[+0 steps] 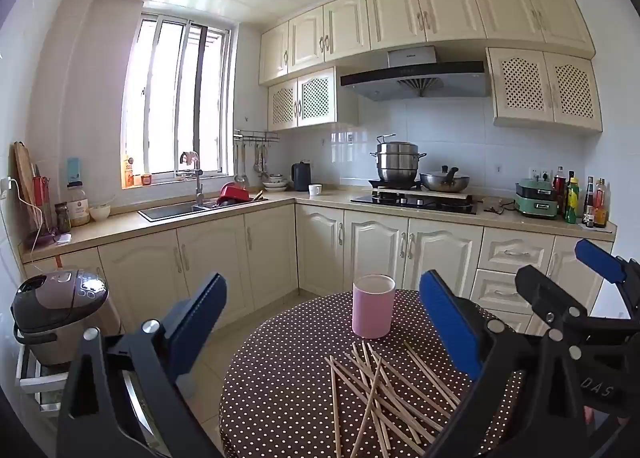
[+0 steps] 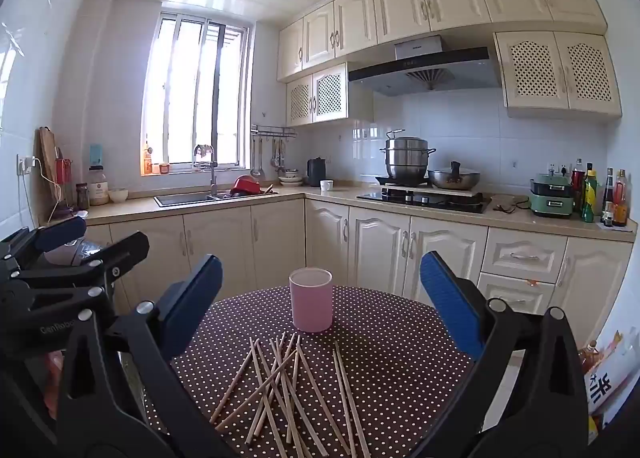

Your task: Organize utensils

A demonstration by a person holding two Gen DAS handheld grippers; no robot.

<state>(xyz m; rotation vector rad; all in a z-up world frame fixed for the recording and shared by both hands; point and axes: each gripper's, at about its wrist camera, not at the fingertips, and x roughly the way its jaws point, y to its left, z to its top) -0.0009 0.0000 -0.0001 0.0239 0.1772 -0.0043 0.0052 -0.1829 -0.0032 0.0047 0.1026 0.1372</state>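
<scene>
Several wooden chopsticks (image 1: 380, 390) (image 2: 288, 382) lie crossed in a loose heap on a round table with a brown polka-dot cloth (image 1: 288, 390) (image 2: 392, 342). A pink cylindrical cup (image 1: 373, 306) (image 2: 311, 300) stands upright just beyond the heap. My left gripper (image 1: 324, 322) hovers open above the table's near side, nothing between its blue pads. My right gripper (image 2: 320, 302) is likewise open and holds nothing. Each gripper shows at the edge of the other's view, the right gripper (image 1: 568, 282) at the right and the left gripper (image 2: 76, 238) at the left.
A rice cooker (image 1: 56, 310) stands on a low rack left of the table. Cream cabinets (image 1: 360, 250) and a counter with sink (image 1: 176, 210), hob with pots (image 1: 416, 194) and bottles (image 1: 576, 198) run behind. Packaging (image 2: 600, 374) lies at the right.
</scene>
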